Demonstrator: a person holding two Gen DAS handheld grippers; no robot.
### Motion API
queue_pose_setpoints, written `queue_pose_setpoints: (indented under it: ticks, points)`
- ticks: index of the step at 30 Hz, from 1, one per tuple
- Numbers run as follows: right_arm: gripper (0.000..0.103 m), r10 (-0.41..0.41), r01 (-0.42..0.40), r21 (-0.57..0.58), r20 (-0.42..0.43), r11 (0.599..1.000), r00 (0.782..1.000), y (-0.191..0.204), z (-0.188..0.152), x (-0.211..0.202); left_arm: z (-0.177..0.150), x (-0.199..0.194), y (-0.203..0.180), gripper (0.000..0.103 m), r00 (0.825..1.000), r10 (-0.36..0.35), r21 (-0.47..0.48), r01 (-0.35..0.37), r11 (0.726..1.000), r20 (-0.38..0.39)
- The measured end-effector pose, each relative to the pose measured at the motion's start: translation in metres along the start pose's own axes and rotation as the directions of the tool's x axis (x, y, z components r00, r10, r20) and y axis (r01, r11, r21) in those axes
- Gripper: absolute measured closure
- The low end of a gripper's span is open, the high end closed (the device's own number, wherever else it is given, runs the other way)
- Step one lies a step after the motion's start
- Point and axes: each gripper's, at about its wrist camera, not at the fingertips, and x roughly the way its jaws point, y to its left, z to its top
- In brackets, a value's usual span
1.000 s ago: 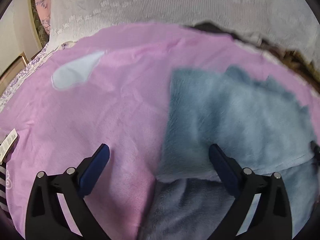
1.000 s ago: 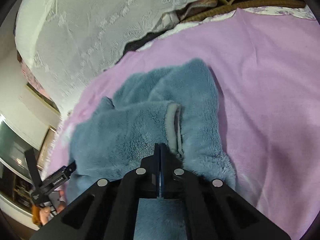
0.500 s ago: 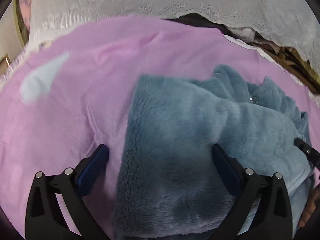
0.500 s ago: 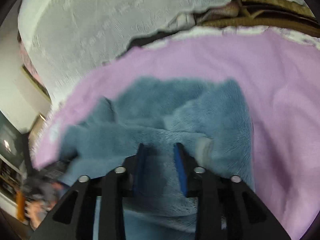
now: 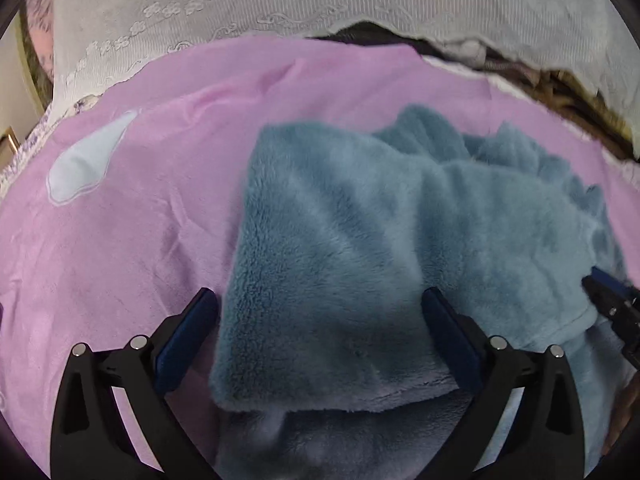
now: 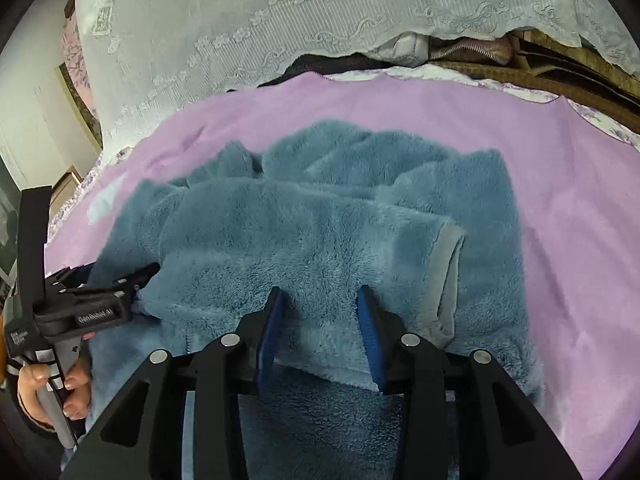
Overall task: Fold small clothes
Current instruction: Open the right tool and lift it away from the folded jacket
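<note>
A fluffy blue-grey fleece garment (image 5: 360, 248) lies folded over itself on a pink blanket (image 5: 120, 240). In the right wrist view the garment (image 6: 320, 240) shows a grey ribbed cuff (image 6: 448, 276) at its right. My left gripper (image 5: 320, 320) is open, its jaws wide apart over the garment's left folded edge. It also shows in the right wrist view (image 6: 132, 280) at the garment's left edge. My right gripper (image 6: 320, 320) is open, with its jaws partly apart above the folded flap. Its tip shows in the left wrist view (image 5: 604, 292) at far right.
A white lace cover (image 6: 320, 20) drapes over bedding behind the blanket. Brown and dark fabrics (image 6: 560, 64) lie at the back right. A pale blue patch (image 5: 84, 164) marks the blanket at left. A wall and door frame (image 6: 40, 120) stand at far left.
My right gripper was shut on the garment a second ago and has opened, letting the flap go. The flap now lies folded over the garment. My left gripper stayed open.
</note>
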Motion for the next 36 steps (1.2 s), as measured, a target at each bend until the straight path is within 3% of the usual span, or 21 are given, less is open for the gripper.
queue_pose_setpoints:
  ticks: [8, 17, 19, 24, 36]
  points:
    - [0.063, 0.028, -0.028, 0.008, 0.049, 1.000, 0.998, 0.001, -0.017, -0.036, -0.027, -0.035, 0.004, 0.005, 0.997, -0.075, -0.060, 0.077, 0.995, 0.027]
    - [0.058, -0.014, 0.014, 0.021, -0.008, 1.000, 1.000, -0.002, -0.050, -0.047, -0.086, -0.076, -0.009, 0.005, 0.998, -0.058, 0.007, 0.058, 0.998, 0.035]
    - [0.056, -0.028, 0.028, 0.008, -0.011, 1.000, 1.000, 0.001, -0.060, -0.051, -0.097, -0.080, -0.013, 0.005, 0.999, -0.021, 0.029, 0.020, 0.999, 0.037]
    - [0.050, -0.087, 0.086, -0.057, 0.000, 0.995, 0.996, 0.012, -0.080, -0.062, -0.114, -0.088, -0.017, 0.005, 0.999, -0.004, 0.050, 0.002, 0.999, 0.041]
    - [0.040, -0.089, 0.090, -0.072, 0.011, 0.993, 0.996, 0.012, -0.123, -0.095, -0.145, -0.109, -0.017, 0.005, 0.997, 0.011, 0.061, -0.016, 0.998, 0.079]
